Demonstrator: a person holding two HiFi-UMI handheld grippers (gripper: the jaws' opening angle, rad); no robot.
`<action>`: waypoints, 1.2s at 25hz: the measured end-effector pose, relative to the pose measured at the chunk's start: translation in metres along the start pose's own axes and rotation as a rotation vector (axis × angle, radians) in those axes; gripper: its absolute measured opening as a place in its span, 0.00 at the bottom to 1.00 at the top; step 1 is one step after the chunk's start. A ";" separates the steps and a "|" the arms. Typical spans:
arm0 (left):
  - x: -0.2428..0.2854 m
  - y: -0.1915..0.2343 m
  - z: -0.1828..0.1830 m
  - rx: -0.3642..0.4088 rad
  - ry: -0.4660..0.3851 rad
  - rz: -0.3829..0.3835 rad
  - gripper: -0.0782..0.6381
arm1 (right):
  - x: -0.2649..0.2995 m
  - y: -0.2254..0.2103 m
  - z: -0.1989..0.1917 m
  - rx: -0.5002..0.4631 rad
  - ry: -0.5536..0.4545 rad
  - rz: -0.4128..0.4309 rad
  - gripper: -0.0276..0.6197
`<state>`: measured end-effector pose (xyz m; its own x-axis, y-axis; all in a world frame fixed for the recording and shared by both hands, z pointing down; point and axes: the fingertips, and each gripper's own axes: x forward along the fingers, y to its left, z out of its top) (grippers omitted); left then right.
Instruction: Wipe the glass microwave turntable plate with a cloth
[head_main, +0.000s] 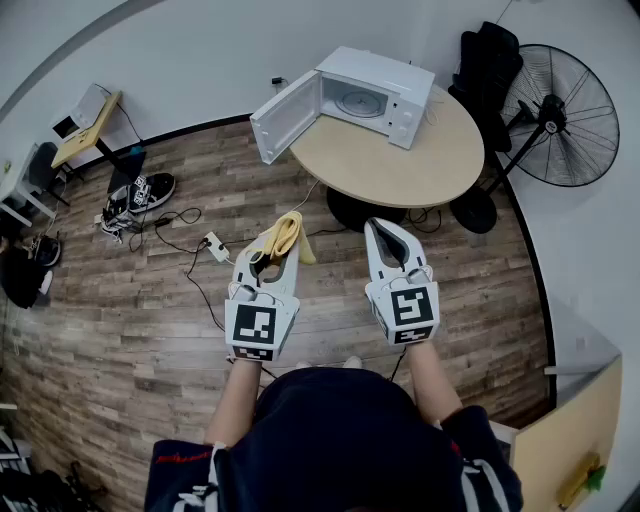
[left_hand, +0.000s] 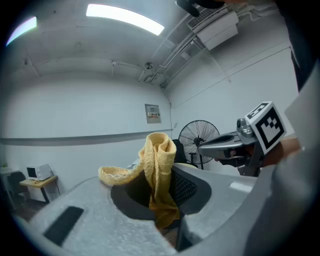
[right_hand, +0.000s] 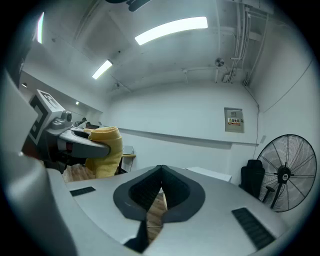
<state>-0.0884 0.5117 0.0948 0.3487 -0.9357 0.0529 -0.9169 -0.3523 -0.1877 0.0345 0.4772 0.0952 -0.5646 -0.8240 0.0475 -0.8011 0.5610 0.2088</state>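
The head view looks steeply down from above the person (head_main: 340, 440). It shows the left gripper (head_main: 272, 252) and right gripper (head_main: 392, 238) close below centre, and the counter (head_main: 400, 165) farther off at 12 o'clock. Each gripper view rides close behind its own jaws, facing level toward a white wall (left_hand: 75, 150). All three share the fan (head_main: 565, 115), at 3 o'clock from the left and 4 o'clock from the right.

Before you, bare wood-plank floor (head_main: 330, 290) runs to the round beige tabletop (head_main: 400, 170). There the white microwave (head_main: 395, 80) has its door (head_main: 283, 122) swung out left, and a black pedestal fan (head_main: 570, 120) stands to the right.
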 end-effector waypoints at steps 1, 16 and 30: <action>0.002 0.000 0.000 -0.001 0.000 0.000 0.19 | 0.001 -0.001 0.000 0.000 -0.002 -0.001 0.06; 0.014 -0.023 0.003 -0.011 0.005 0.013 0.19 | -0.011 -0.022 -0.011 0.047 -0.013 0.012 0.06; 0.045 -0.075 -0.003 -0.007 0.041 0.025 0.19 | -0.036 -0.057 -0.049 0.025 0.029 0.063 0.06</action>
<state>-0.0046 0.4962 0.1144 0.3173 -0.9442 0.0887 -0.9267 -0.3285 -0.1824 0.1099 0.4706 0.1297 -0.6080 -0.7890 0.0884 -0.7693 0.6130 0.1800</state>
